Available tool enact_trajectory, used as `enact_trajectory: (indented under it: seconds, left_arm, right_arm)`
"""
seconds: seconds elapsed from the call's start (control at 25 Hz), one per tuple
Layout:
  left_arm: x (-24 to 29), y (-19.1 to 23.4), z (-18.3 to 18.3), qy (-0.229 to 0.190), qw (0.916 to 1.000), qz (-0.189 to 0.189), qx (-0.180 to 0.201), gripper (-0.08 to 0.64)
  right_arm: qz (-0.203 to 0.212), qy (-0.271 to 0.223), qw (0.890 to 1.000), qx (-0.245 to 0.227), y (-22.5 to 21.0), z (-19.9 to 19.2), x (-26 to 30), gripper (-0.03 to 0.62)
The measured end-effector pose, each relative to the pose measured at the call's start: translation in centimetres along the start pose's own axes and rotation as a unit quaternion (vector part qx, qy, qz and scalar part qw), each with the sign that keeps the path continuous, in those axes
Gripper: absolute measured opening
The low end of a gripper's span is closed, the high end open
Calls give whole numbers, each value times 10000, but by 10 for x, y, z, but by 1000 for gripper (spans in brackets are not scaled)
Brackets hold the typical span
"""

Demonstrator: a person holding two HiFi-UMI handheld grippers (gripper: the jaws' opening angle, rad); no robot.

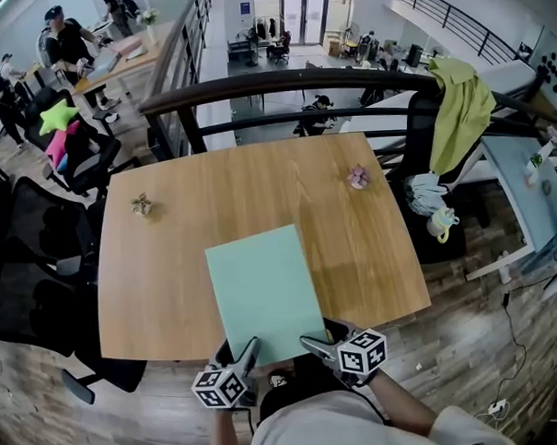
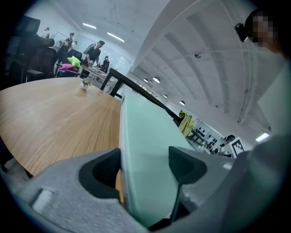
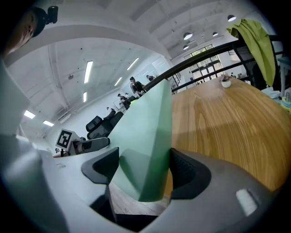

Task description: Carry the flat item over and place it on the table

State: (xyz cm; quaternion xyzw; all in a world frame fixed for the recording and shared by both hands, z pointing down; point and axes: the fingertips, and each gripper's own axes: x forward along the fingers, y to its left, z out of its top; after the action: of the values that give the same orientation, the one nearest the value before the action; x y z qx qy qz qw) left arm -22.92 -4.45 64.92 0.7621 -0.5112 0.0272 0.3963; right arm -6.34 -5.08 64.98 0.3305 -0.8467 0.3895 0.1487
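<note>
A pale green flat board lies low over the near half of the wooden table, its near edge reaching past the table's front edge. My left gripper is shut on the board's near left corner and my right gripper on its near right corner. In the left gripper view the board runs edge-on between the jaws of the left gripper. The right gripper view shows the board pinched in the right gripper. Whether the board touches the tabletop I cannot tell.
Two small ornaments stand on the table, one at the far left and one at the far right. Black office chairs crowd the left side. A dark railing runs behind; a green cloth hangs at right.
</note>
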Motion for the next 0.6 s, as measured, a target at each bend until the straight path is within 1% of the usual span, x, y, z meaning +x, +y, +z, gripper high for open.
enact_trajectory:
  seconds: [0.36, 0.6]
  left_arm:
    - [21, 14, -11, 307, 9987, 121, -394, 342]
    - [30, 19, -15, 430, 9977, 240, -468, 342]
  right_arm:
    - [-64, 270, 9991, 321, -20, -4, 15, 360]
    - [-68, 418, 9979, 495, -31, -7, 22, 361]
